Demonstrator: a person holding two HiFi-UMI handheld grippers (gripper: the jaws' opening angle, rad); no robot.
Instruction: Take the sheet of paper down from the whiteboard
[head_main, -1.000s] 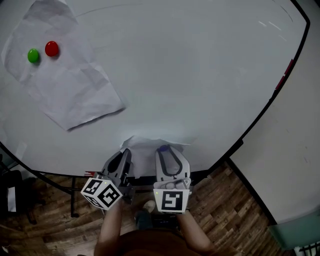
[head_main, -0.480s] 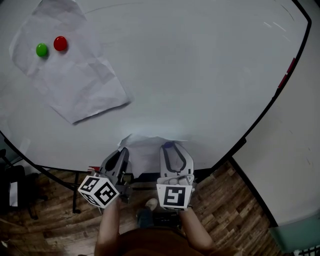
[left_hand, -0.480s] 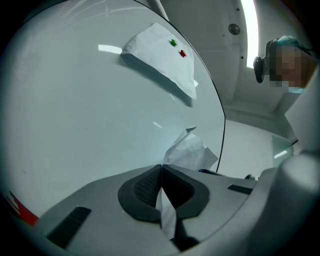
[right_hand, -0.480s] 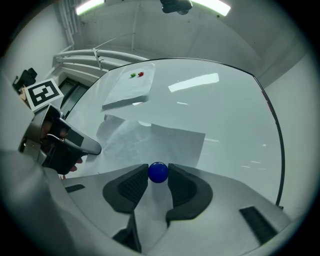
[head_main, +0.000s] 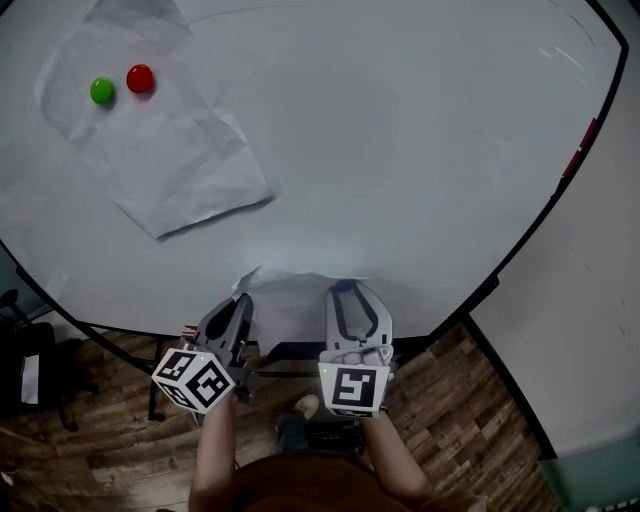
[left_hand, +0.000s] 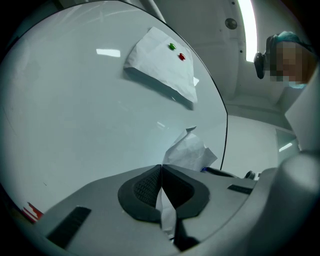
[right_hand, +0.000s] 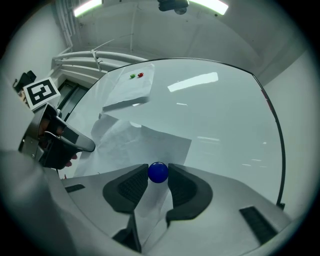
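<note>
A creased white sheet (head_main: 288, 300) hangs at the whiteboard's (head_main: 400, 150) lower edge, between my two grippers. The left gripper (head_main: 240, 302) is shut on the sheet's left corner, and the paper (left_hand: 189, 149) sticks out past the closed pads (left_hand: 145, 187). The right gripper (head_main: 343, 290) is shut on a blue ball magnet (right_hand: 158, 172), one pad on each side of it. The sheet (right_hand: 135, 142) lies under the magnet and runs down between the jaws. I cannot tell whether the magnet still touches the board.
A second crumpled sheet (head_main: 160, 130) is pinned at the board's upper left by a green magnet (head_main: 101, 90) and a red magnet (head_main: 140, 78). The board's dark frame (head_main: 545, 215) curves down the right side. Below it are the board's stand and a wooden floor (head_main: 470, 420).
The left gripper has drifted slightly left with the sheet's corner. The right gripper has kept still on the blue magnet. The head view has shifted, so the pinned sheet sits further right.
</note>
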